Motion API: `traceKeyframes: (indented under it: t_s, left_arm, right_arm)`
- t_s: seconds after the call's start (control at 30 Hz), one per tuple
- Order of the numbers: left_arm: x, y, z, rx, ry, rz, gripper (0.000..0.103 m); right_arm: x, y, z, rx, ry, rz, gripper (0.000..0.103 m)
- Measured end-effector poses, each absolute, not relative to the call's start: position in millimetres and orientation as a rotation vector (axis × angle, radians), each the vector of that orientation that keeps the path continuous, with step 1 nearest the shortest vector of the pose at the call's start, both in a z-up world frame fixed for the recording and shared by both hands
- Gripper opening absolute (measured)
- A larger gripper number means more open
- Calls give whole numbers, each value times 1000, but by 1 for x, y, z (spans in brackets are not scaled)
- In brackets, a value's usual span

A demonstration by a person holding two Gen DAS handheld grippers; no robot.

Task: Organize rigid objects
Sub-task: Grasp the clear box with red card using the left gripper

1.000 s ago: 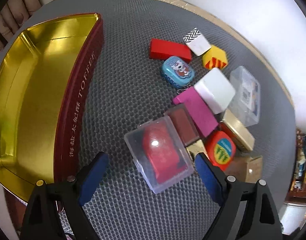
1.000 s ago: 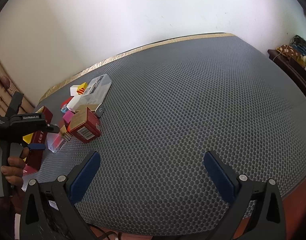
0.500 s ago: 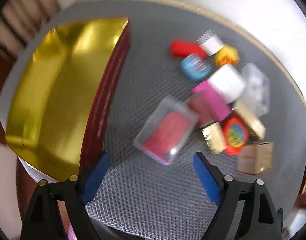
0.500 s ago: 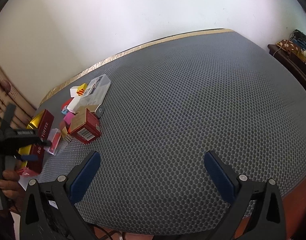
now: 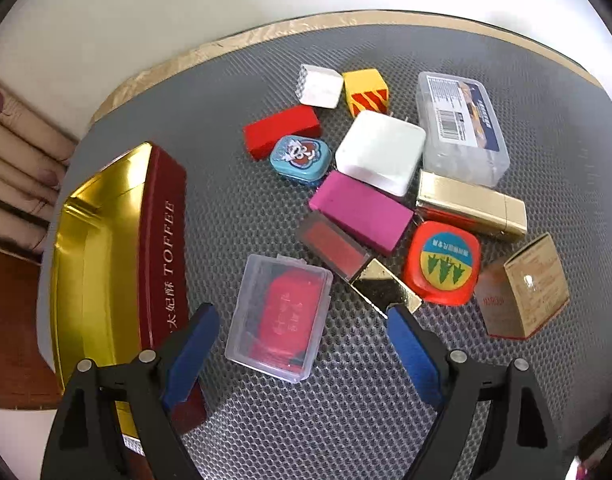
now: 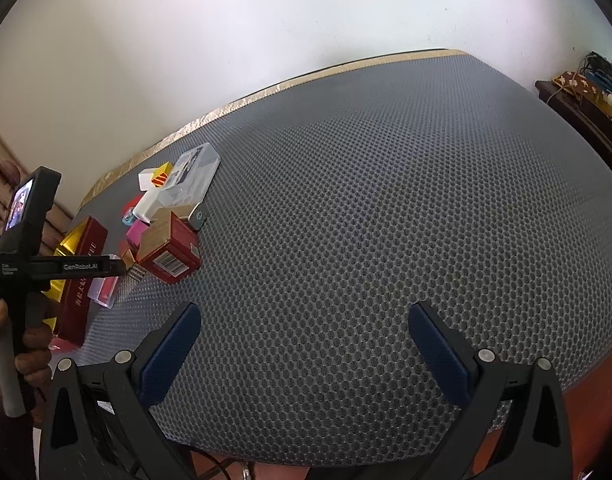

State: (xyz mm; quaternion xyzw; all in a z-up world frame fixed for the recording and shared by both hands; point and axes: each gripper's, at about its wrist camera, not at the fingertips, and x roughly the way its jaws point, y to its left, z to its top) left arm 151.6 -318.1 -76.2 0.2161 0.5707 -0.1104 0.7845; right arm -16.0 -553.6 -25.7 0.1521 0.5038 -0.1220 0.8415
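Left wrist view: pulled back and tilted up compared with a second ago, so more of the pile came into sight. Left gripper (image 5: 302,344) kept with its fingers wide, holding nothing. Clear plastic case (image 5: 280,322) with the red item inside lay between the two blue pads, near the camera, not clamped and apart from both pads. Judged as a re-aim before the grasp, not as a pick; nothing seen inside the tin yet, so the sorting was probably at its beginning. Open gold-lined tin (image 5: 96,264) stood on the left, its dark red wall printed "TOFFEE" with Chinese characters below. Farther right, crowded together: pink block (image 5: 360,210), white box (image 5: 380,152), blue tin with a cartoon (image 5: 300,158), red block (image 5: 282,130), orange round box with green trees (image 5: 442,262), brown carton (image 5: 522,288), clear box with a barcode label (image 5: 462,128). Smaller print there too small to read.

Right wrist view: little changed. Right gripper (image 6: 306,348) hung over the bare grey surface (image 6: 386,220), fingers wide and empty, well apart from the pile at far left. "GenRobot.AI" readable on the other gripper's arm, held by a hand (image 6: 30,344).
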Motion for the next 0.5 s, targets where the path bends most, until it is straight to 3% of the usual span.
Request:
traceKeyframes:
  t_s: [0.2, 0.33, 0.5]
  left_arm:
    - [168, -290, -77, 442, 1304, -425, 88]
    - [180, -277, -84, 433, 1406, -526, 65]
    - [193, -268, -93, 447, 1438, -562, 65]
  right_arm:
    - [-13, -542, -25, 290, 1070, -263, 103]
    - [-11, -536, -26, 276, 1077, -252, 103]
    - [-10, -537, -30, 284, 1092, -249, 103]
